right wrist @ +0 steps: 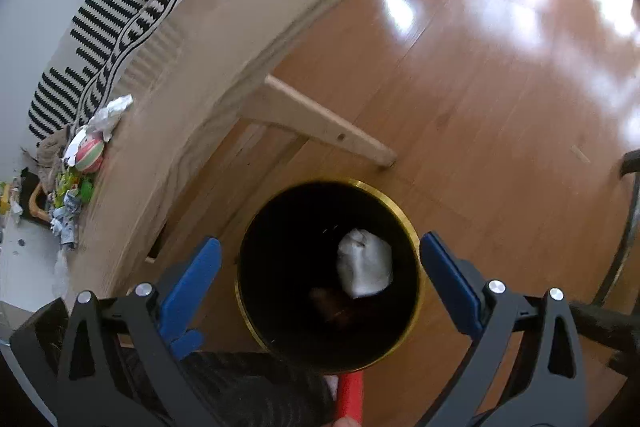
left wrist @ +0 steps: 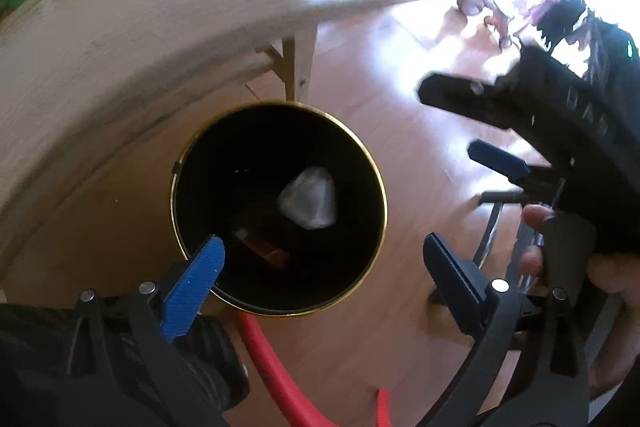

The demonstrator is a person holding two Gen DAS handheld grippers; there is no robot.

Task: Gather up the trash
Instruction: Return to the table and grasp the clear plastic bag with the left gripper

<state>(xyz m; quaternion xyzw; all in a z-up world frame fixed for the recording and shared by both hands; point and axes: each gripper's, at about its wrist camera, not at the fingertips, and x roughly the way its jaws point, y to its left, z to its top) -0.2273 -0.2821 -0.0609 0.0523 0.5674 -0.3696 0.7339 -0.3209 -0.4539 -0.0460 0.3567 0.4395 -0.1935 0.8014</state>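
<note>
Both grippers, left gripper (left wrist: 320,263) and right gripper (right wrist: 320,267), hang spread and empty above the bin (right wrist: 412,227); crumpled paper (right wrist: 364,269) lies inside. Next likely means reaching left for table litter (right wrist: 72,215).

Black round bin (right wrist: 328,347) with a gold rim stands upright and open on the wood floor. Down inside, a crumpled white wad (right wrist: 364,269) lies toward 2 o'clock, and a dim brown piece (right wrist: 336,307), hard to make out, sits at 6 o'clock of it.

More crumpled scraps (right wrist: 68,223) wait at 9 o'clock on the tabletop.
</note>
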